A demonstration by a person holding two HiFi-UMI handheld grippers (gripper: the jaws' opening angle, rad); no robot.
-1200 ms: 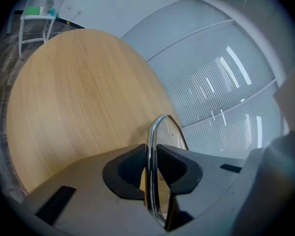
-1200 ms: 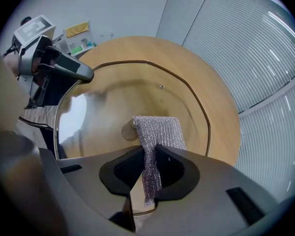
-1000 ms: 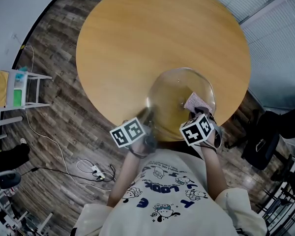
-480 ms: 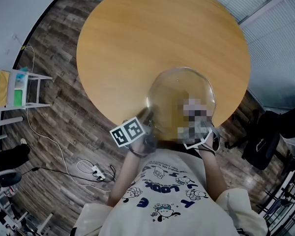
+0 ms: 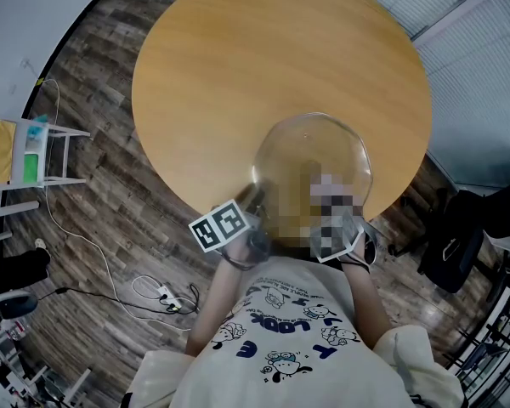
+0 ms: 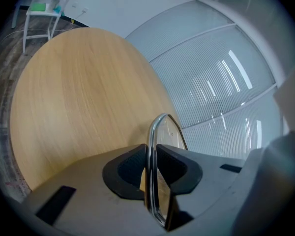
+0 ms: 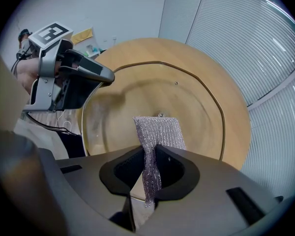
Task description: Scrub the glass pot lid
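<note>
Head view: a glass lid (image 5: 308, 147) is hanging tilted over the near edge of a round wooden table (image 5: 255, 58).
Left gripper view: the left gripper (image 6: 152, 168) is clamping the lid's metal rim edge-on, with both jaws pressing on it.
Right gripper view: the right gripper (image 7: 150, 168) is pinching a silvery mesh scrubber (image 7: 160, 132), whose free end is lying against the glass near the centre screw.

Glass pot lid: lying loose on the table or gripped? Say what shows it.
Gripped: the left gripper pinches the lid by its rim. Whether its far edge touches the table cannot be told.
</note>
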